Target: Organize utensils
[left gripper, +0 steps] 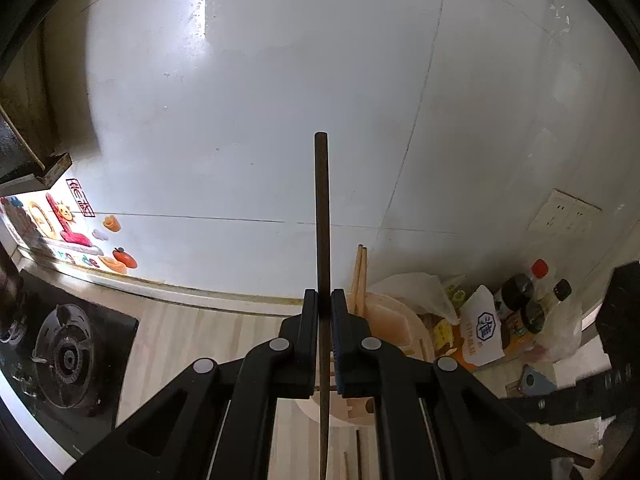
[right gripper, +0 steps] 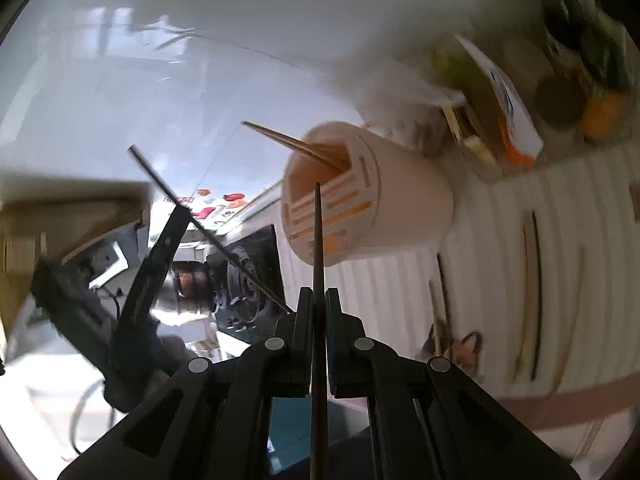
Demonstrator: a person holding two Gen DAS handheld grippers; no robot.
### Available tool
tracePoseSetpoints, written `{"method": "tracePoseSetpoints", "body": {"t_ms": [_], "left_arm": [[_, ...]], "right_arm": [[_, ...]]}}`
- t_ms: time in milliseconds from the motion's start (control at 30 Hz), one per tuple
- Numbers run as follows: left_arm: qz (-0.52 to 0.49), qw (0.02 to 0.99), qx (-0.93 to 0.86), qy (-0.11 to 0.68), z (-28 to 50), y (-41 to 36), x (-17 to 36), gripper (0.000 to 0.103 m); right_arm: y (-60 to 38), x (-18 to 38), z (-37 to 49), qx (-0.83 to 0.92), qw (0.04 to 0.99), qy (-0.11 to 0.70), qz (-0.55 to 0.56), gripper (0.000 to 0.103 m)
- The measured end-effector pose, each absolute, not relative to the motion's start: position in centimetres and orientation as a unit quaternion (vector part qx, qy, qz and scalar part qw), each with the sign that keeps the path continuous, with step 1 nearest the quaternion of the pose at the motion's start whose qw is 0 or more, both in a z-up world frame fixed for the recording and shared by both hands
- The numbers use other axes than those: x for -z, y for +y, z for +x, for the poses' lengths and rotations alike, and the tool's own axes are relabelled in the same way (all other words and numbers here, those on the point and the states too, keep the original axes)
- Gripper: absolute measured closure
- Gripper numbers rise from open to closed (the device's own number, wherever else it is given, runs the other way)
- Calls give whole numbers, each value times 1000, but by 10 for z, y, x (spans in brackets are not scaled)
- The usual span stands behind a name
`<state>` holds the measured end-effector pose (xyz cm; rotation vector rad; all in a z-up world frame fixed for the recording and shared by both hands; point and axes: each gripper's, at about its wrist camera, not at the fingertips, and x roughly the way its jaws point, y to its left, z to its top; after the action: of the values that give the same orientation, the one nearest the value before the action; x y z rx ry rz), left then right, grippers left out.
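My left gripper (left gripper: pixel 324 300) is shut on a dark chopstick (left gripper: pixel 322 208) that stands upright above the counter. A beige utensil holder (left gripper: pixel 394 312) sits just behind and right of it, with two light wooden chopsticks (left gripper: pixel 360 276) inside. My right gripper (right gripper: pixel 319 300) is shut on another dark chopstick (right gripper: pixel 318 232) whose tip points at the holder (right gripper: pixel 400 200), which appears tilted in this view. The left gripper and its chopstick (right gripper: pixel 200 220) show at the left of the right wrist view. Several chopsticks (right gripper: pixel 532 288) lie on the striped mat.
A gas stove (left gripper: pixel 68 356) is at the left. Sauce bottles (left gripper: pixel 528 304), packets and plastic bags crowd the right corner by the tiled wall. A wall socket (left gripper: pixel 564 212) is above them. The striped mat (right gripper: pixel 580 208) covers the counter at the right.
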<state>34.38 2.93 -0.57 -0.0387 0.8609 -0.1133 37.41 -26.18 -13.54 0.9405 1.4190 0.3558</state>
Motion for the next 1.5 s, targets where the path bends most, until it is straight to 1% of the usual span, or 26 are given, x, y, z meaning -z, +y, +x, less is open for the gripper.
{"method": "tracePoseSetpoints", "body": {"t_ms": [167, 367, 433, 500, 567, 633, 700, 767, 833, 967, 1033, 1100, 1267, 1400, 1500], "left_arm": [[-23, 906, 49, 420, 344, 35, 7, 99], [-24, 904, 48, 424, 340, 35, 9, 99], [-21, 905, 46, 423, 339, 35, 8, 99], [-20, 905, 45, 423, 339, 35, 7, 99], [-19, 906, 42, 421, 337, 36, 6, 99], [-19, 908, 42, 416, 335, 37, 4, 99], [-28, 910, 44, 411, 334, 39, 2, 99], [-51, 915, 54, 397, 335, 42, -1, 99], [-74, 917, 60, 386, 340, 44, -4, 99], [-85, 925, 63, 364, 356, 35, -6, 99], [-84, 929, 66, 353, 366, 28, -5, 99], [-80, 933, 66, 343, 375, 21, -3, 99], [-64, 945, 62, 315, 396, 9, 4, 99], [-41, 954, 56, 292, 409, 3, 13, 99], [-26, 954, 54, 293, 415, 1, 25, 99]], "right_arm": [[-262, 142, 399, -136, 593, 638, 472, 97], [-258, 146, 429, -119, 528, 669, 509, 96], [-257, 139, 442, -122, 533, 653, 523, 95], [-257, 124, 453, -137, 555, 624, 533, 83], [-257, 109, 459, -158, 573, 592, 544, 59], [-258, 98, 459, -180, 588, 571, 545, 55], [-264, 86, 452, -194, 614, 551, 531, 54], [-275, 79, 437, -177, 654, 537, 503, 51], [-284, 74, 422, -148, 697, 516, 475, 51], [-293, 78, 384, -36, 811, 455, 366, 51], [-289, 89, 369, 11, 843, 436, 315, 51], [-286, 108, 360, 31, 850, 432, 301, 51], [-291, 146, 353, 49, 846, 416, 330, 51], [-298, 160, 356, 75, 851, 395, 338, 51], [-297, 164, 359, 81, 862, 380, 327, 51]]}}
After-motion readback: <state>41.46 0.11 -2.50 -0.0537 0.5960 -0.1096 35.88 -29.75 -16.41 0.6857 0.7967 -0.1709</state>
